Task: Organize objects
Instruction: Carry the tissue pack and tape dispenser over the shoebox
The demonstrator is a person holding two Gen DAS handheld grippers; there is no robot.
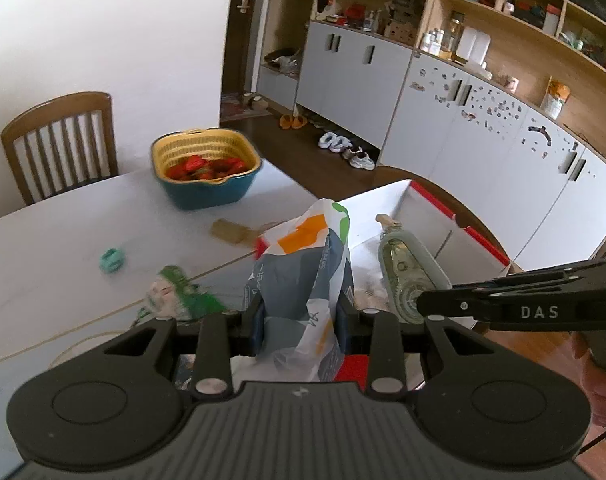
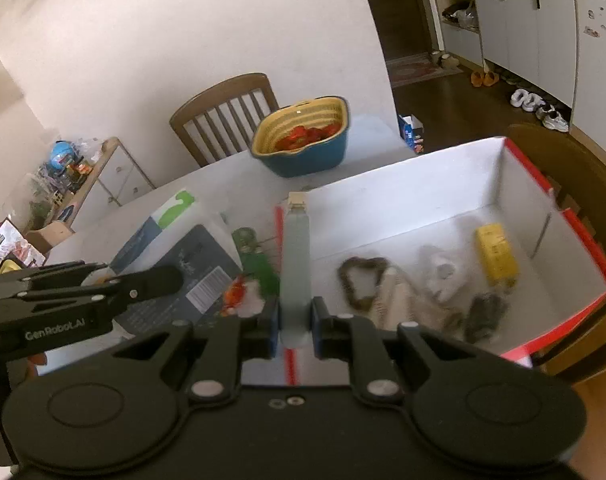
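My left gripper (image 1: 301,320) is shut on a crinkled plastic package (image 1: 299,264) printed in white, orange, grey-blue and green, held above the table. In the right wrist view that package (image 2: 195,264) shows a barcode, with the left gripper (image 2: 171,280) at the left edge. My right gripper (image 2: 296,320) is shut on a flat pale green bottle (image 2: 297,256) with a cork stopper, over the near left wall of the white, red-rimmed box (image 2: 423,184). The left wrist view shows the same bottle (image 1: 403,264) in the right gripper (image 1: 427,304) beside the box (image 1: 435,200).
The box holds a yellow block (image 2: 497,256), a brown ring (image 2: 361,278) and several blurred items. A blue-and-yellow basket of strawberries (image 1: 207,168) stands at the table's far side by a wooden chair (image 1: 59,140). A teal object (image 1: 111,260), a green wrapper (image 1: 179,296) and a brown card (image 1: 229,232) lie on the table.
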